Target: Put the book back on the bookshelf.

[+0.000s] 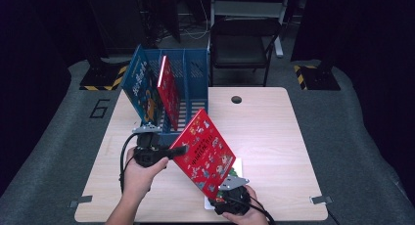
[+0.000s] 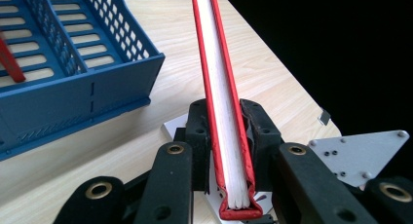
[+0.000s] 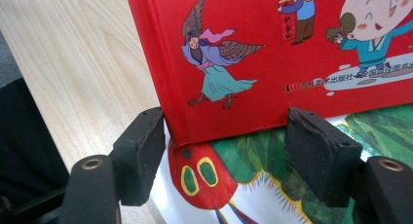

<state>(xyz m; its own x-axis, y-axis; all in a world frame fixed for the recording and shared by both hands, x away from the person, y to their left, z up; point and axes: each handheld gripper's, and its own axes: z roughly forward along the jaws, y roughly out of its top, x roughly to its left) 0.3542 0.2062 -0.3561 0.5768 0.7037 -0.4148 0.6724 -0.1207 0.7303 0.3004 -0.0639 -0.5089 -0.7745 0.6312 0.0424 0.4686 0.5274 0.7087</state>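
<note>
One gripper (image 2: 226, 131) on book (image 1: 205, 149) edge — table (image 1: 274, 132) beyond

Your red book (image 1: 205, 147) has a glossy hard cover and white paper pages, your gripper pads (image 3: 141, 153) look like matt black rubbery foam, far-left blue file rack (image 1: 193, 83) smooth perforated plastic, table (image 1: 274, 132) pale matt wood grain.

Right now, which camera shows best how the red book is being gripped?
The left gripper view: the left gripper pinches the red book edge-on. The high view shows its whole tilted cover, the right gripper view only a lower corner between open fingers.
</note>
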